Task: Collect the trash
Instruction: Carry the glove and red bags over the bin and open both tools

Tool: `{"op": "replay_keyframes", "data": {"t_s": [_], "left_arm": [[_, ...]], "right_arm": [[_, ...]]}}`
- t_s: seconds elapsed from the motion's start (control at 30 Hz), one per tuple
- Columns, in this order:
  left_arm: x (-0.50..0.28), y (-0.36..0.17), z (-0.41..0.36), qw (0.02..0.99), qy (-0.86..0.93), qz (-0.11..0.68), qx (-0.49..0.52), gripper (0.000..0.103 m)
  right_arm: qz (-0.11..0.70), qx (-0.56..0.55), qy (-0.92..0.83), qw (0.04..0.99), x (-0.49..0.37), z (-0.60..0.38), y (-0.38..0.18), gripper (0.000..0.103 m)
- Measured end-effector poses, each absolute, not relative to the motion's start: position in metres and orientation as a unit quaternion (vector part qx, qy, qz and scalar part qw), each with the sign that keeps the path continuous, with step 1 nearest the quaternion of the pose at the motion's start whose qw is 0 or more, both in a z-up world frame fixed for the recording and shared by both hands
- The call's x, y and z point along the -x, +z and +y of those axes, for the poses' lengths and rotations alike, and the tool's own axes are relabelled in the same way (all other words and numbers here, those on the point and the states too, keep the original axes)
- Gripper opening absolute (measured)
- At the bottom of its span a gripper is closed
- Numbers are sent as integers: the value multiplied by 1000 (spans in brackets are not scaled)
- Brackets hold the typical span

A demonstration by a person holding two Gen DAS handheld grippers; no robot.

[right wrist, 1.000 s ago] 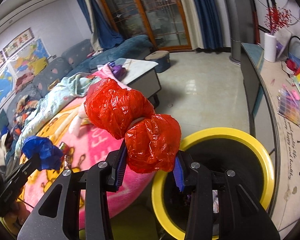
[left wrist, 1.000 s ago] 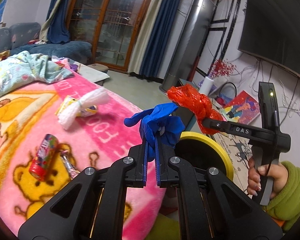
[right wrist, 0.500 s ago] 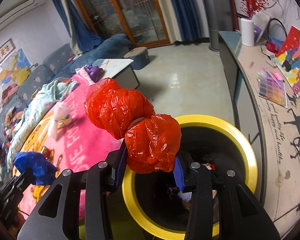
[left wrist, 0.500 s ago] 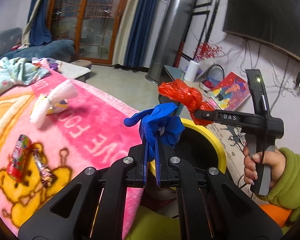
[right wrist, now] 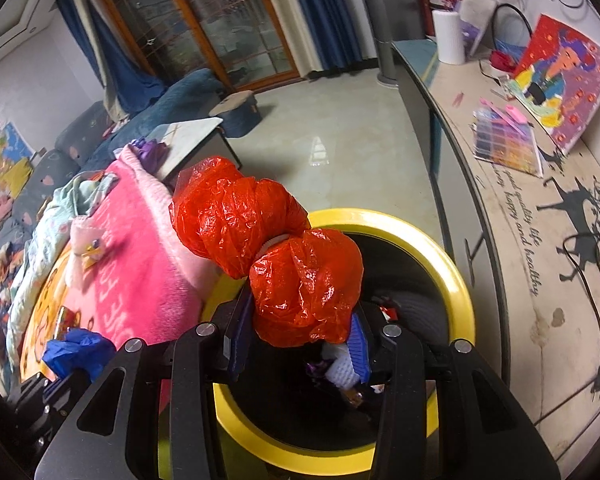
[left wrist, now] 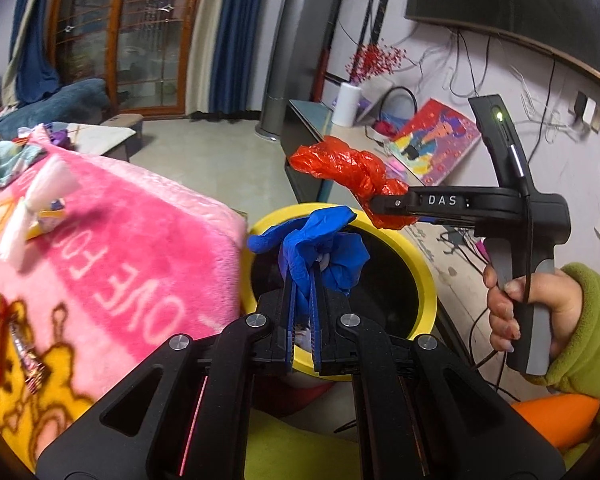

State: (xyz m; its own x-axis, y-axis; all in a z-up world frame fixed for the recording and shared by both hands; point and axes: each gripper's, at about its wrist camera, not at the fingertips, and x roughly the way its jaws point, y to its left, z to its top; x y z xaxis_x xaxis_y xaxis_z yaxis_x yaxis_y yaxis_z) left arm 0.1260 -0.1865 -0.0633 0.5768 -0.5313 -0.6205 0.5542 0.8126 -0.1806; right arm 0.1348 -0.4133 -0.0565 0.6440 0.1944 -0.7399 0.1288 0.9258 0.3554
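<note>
My left gripper (left wrist: 303, 304) is shut on a crumpled blue plastic bag (left wrist: 320, 248), which hangs over the near rim of a yellow-rimmed black bin (left wrist: 424, 280). My right gripper (right wrist: 298, 320) is shut on a knotted red plastic bag (right wrist: 268, 248) above the bin's (right wrist: 456, 276) opening. In the left wrist view the red bag (left wrist: 348, 172) is at the tip of the right gripper (left wrist: 380, 204), over the bin's far side, and a hand in a green sleeve (left wrist: 540, 312) holds that gripper. Trash lies at the bottom of the bin. The blue bag (right wrist: 80, 350) also shows low at the left of the right wrist view.
A pink cartoon blanket (left wrist: 132, 248) lies left of the bin, with a white tied bag (left wrist: 32, 204) and candy wrappers (left wrist: 4, 332) on it. A low cabinet (right wrist: 512, 208) with a painting (right wrist: 564, 80) and a paper roll (right wrist: 450, 36) runs along the right. Bare floor (right wrist: 340, 136) lies beyond the bin.
Both grippers have moved off the blanket side toward the bin and lower, each with its bag. The bin now sits directly beneath them and fills more of both views.
</note>
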Motion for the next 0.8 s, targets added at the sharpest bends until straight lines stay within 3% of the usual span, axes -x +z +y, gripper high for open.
{"op": "replay_keyframes", "data": {"t_s": [0.4, 0.73, 0.77, 0.8], "left_arm": [[-140, -94, -217, 863, -330, 382, -36, 3], [-156, -106, -228, 850, -336, 404, -33, 3], [-156, -106, -229, 850, -336, 404, -33, 7], [-157, -107, -228, 851, -335, 404, -31, 20]], "right_arm": [[447, -226, -8, 866, -133, -437, -81, 42], [449, -246, -20, 859, -133, -447, -88, 58], [448, -247, -21, 859, -133, -448, -88, 58], [448, -247, -22, 859, -133, -449, -88, 61]]}}
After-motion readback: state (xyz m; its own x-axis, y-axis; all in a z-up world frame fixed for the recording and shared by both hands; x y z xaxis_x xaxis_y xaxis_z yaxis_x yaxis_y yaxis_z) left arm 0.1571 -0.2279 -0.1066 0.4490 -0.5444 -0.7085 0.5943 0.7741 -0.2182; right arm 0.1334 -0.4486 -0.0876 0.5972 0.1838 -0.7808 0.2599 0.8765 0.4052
